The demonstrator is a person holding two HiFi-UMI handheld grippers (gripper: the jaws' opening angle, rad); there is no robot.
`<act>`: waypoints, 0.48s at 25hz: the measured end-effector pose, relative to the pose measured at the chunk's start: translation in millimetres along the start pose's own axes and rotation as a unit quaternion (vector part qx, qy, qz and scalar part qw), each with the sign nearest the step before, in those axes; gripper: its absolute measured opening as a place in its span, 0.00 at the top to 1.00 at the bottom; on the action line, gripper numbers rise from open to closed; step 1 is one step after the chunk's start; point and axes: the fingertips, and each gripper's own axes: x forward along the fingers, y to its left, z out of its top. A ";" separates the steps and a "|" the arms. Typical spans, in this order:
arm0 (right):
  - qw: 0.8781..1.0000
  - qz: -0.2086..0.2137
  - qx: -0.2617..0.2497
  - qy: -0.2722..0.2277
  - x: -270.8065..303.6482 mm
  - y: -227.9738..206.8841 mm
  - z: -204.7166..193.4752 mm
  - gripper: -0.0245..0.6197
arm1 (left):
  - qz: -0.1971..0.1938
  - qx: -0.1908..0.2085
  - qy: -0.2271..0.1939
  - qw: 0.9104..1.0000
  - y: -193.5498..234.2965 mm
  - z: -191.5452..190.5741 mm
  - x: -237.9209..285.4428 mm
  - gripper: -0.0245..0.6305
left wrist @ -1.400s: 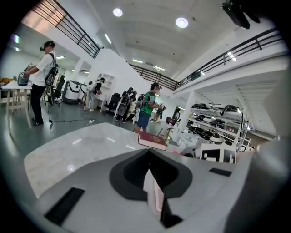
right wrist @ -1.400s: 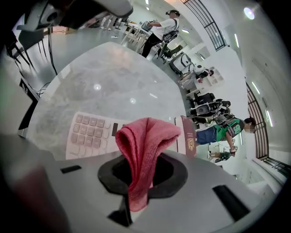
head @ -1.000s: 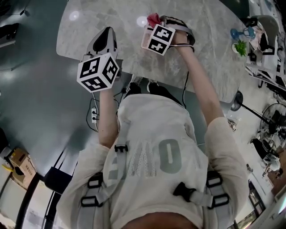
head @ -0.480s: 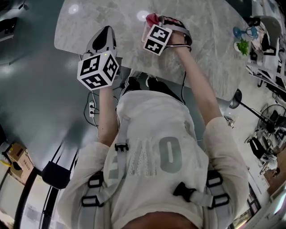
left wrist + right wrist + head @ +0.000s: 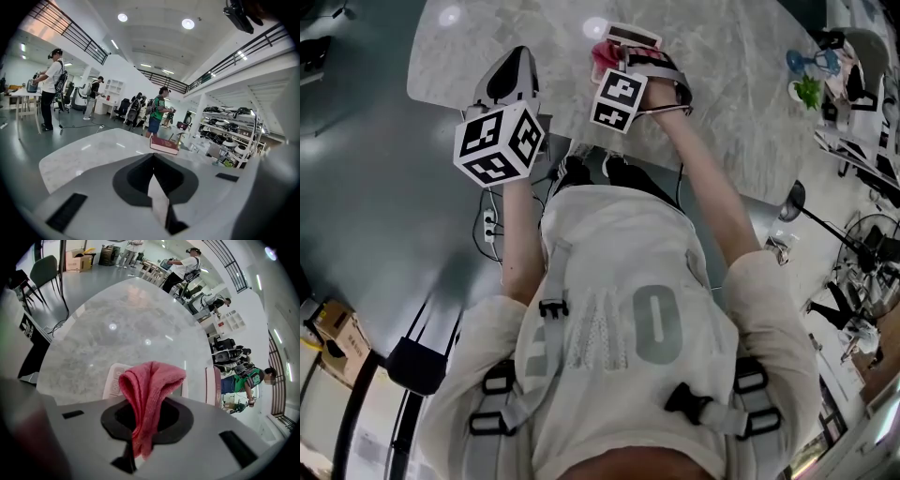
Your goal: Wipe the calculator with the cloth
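A pale marble table [image 5: 117,333] fills my view, set in a big open hall with people standing farther off. My right gripper [image 5: 140,427] has its fingers clamped on a pink cloth [image 5: 149,385] that droops over the calculator [image 5: 114,380] lying flat on the table; I cannot tell whether they touch. A red book [image 5: 164,144] lies beyond. My left gripper [image 5: 157,187] hangs over the table's near edge, fingers pressed together on nothing.

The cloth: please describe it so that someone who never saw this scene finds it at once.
Find the marble table. At its edge nearest the person, the right gripper points down at a pale calculator. The cloth is the pink rag pinched in that gripper, soft and folded, unlike the flat calculator.
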 end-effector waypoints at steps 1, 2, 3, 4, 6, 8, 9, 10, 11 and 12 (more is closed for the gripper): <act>1.000 0.003 -0.002 -0.001 -2.3 5.0 2.0 0.88 | -0.002 0.001 0.000 1.000 -1.5 0.3 -0.6 0.93; 1.000 0.007 -0.003 -0.003 -4.8 9.6 4.2 0.88 | -0.005 0.002 -0.001 1.000 -2.7 1.3 -1.4 0.93; 1.000 0.010 -0.004 -0.004 -7.3 13.9 6.3 0.88 | -0.006 0.003 -0.002 1.000 -3.8 2.5 -2.2 0.93; 1.000 0.014 -0.003 -0.005 -9.7 18.2 7.6 0.88 | -0.008 0.003 -0.003 1.000 -5.3 3.7 -2.6 0.93; 1.000 0.024 -0.002 -0.008 -13.2 27.8 7.9 0.88 | -0.012 0.004 -0.004 1.000 -9.5 5.0 -1.9 0.93; 0.999 0.032 -0.004 -0.011 -16.0 38.1 8.5 0.88 | -0.015 0.005 -0.006 1.000 -12.7 6.4 -0.9 0.93; 0.999 0.036 -0.007 -0.013 -17.6 43.1 9.8 0.88 | -0.016 0.006 -0.008 1.000 -13.3 7.7 -0.9 0.93; 0.999 0.039 -0.010 -0.015 -19.2 47.7 11.5 0.88 | -0.017 0.007 -0.009 1.000 -13.5 9.5 -0.9 0.93; 0.999 0.042 -0.012 -0.016 -20.9 51.8 13.0 0.88 | -0.017 0.008 -0.011 1.000 -13.7 11.6 -1.0 0.93; 0.999 0.045 -0.014 -0.018 -22.7 55.9 14.4 0.88 | -0.018 0.009 -0.012 1.000 -14.1 13.4 -1.0 0.93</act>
